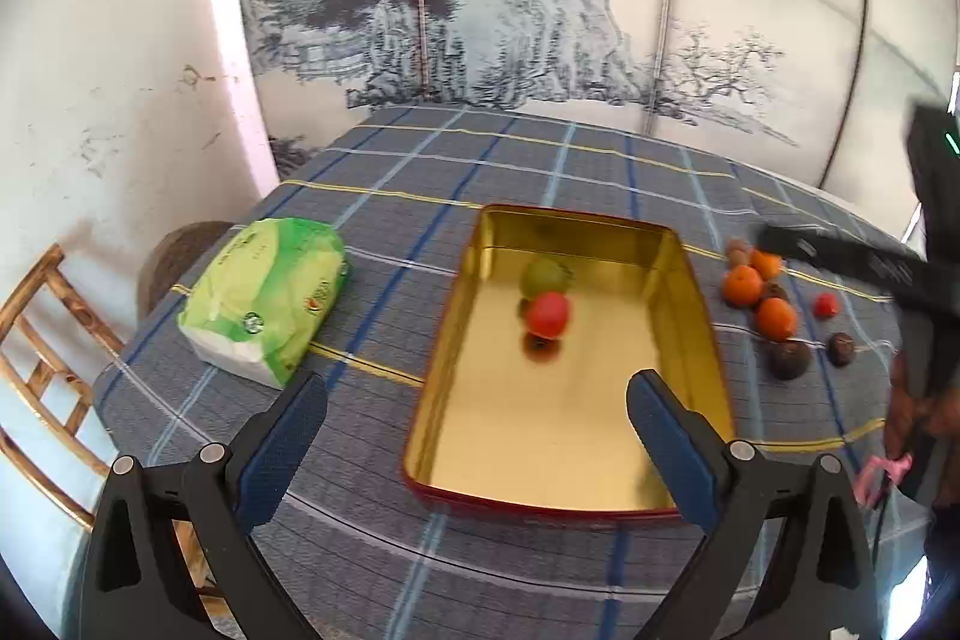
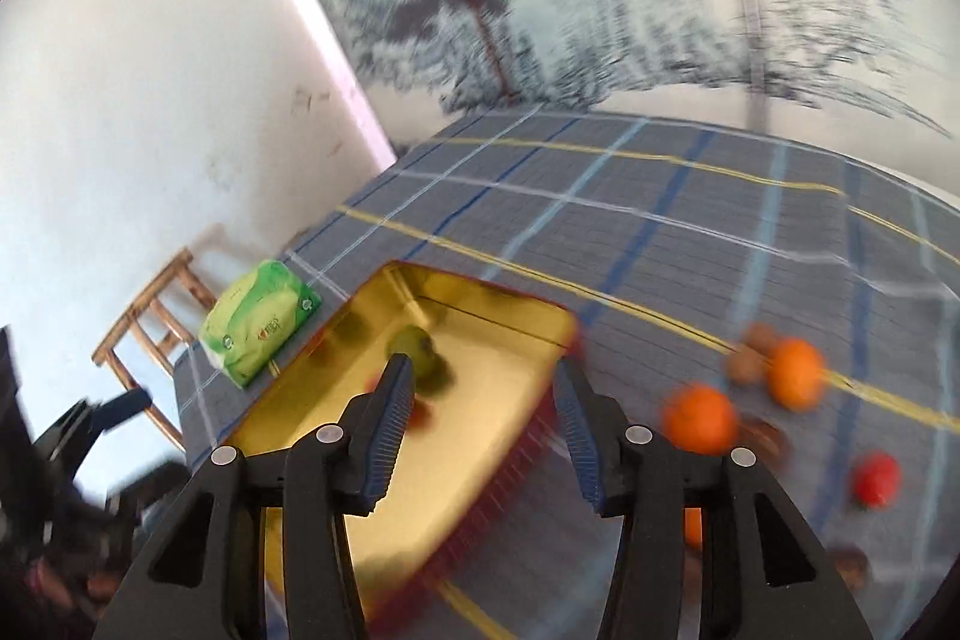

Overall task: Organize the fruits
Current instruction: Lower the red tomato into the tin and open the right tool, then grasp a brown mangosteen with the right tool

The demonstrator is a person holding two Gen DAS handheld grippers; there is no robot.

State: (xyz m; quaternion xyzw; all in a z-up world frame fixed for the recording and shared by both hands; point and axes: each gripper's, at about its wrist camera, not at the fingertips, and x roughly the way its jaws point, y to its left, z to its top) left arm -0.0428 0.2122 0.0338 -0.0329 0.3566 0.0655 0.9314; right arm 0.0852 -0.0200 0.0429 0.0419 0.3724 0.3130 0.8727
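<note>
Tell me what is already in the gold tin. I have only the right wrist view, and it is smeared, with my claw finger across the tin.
Observer: Two fruits lie in the gold tin, toward its far end: a green fruit and a red fruit just in front of it.
Operator: Count the oranges outside.
Observer: Three oranges, clustered on the checked cloth to the right of the tin.
Operator: Report the left claw.
Observer: The left claw is open and empty, at the tin's near end.
</note>
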